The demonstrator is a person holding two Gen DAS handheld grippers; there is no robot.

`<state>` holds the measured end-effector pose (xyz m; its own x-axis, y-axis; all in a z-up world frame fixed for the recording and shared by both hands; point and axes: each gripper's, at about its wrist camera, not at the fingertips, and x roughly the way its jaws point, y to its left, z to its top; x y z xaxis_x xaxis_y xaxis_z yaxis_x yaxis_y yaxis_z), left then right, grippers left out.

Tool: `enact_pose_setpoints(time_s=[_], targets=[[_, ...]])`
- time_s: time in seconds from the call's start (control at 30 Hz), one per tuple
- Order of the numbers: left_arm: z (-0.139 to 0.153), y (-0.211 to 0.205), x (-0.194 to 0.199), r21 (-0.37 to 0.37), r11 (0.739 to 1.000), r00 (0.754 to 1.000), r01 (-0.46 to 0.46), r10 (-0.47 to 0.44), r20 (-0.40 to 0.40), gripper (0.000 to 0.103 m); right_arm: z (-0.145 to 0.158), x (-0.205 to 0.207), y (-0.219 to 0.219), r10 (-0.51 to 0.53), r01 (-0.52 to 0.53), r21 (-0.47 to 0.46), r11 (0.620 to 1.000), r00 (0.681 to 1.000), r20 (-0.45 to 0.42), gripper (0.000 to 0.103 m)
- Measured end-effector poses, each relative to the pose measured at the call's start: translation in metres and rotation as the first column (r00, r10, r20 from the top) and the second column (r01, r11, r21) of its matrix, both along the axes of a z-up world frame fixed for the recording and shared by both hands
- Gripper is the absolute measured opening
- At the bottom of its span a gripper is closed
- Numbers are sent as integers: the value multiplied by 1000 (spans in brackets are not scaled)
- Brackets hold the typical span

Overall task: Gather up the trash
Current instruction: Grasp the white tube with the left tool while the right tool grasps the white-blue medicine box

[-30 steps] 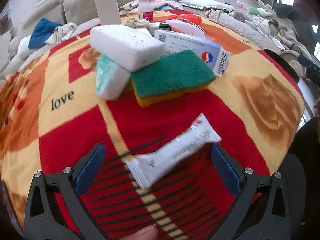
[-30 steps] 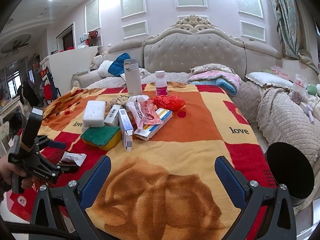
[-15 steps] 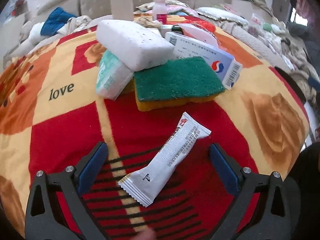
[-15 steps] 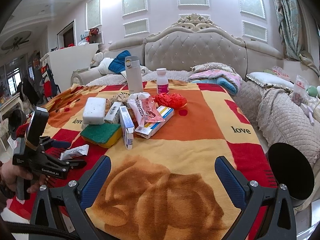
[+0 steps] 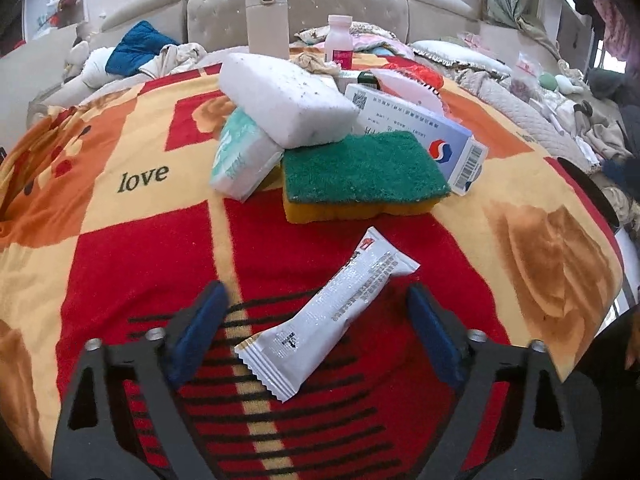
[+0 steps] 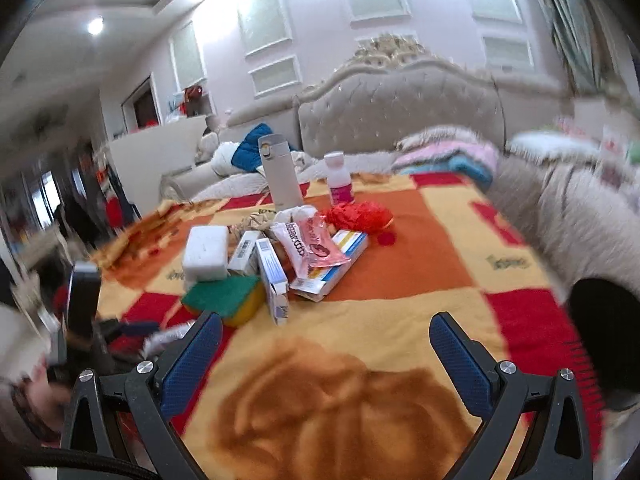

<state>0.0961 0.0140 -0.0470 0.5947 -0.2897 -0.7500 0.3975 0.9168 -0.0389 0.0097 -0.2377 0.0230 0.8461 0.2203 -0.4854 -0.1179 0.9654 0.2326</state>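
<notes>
Room: bedroom with a tufted beige headboard (image 6: pixel 400 112) behind a bed spread with a fleecy red, orange and yellow blanket (image 5: pixel 400 240) printed with "love".
Left gripper (image 5: pixel 316 320): blue-padded jaws spread wide, one on either side of the wrapper, neither pad touching it.
White wrapper (image 5: pixel 332 312): crinkly foil sachet with sawtooth ends, lying flat and slantwise on a red, black-striped patch of blanket, between the left jaws.
Right gripper (image 6: pixel 326 344): blue ribbed pads held wide apart above a brown rose print, gripping nothing.
Left view only: fine print on the wrapper; a speckled white foam block (image 5: pixel 288 104) resting on a mint tissue pack (image 5: pixel 240 156) and overlapping the green-and-yellow scouring sponge (image 5: pixel 360 176), which is coarse on top; a blue-and-white carton (image 5: pixel 440 136) with a barcode behind it.
Right view only: the left gripper (image 6: pixel 120 332) from outside, blurred at the lower left with the wrapper (image 6: pixel 164 336) a pale smear beside it; a pink snack bag (image 6: pixel 312 244); crumpled red plastic (image 6: pixel 360 216); a dark round bin (image 6: pixel 604 320) off the bed's right edge.
Both views: tall beige flask (image 5: pixel 267 20) and small white bottle with pink label (image 5: pixel 339 40), upright at the far end.
</notes>
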Motion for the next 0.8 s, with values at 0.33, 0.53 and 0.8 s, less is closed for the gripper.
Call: enact_pose_setpoints(time_s=[0.33, 0.53, 0.8], targets=[[7, -10, -18, -17, 993, 993, 117, -117, 15, 27, -12, 111, 34, 266, -267, 4, 964, 958, -102, 57], [5, -7, -14, -53, 994, 996, 92, -92, 2, 28, -27, 133, 55, 316, -318, 10, 948, 939, -139, 43], [6, -8, -7, -84, 994, 997, 75, -77, -23, 36, -42, 155, 65, 325, -329, 17, 944, 920, -218, 18]])
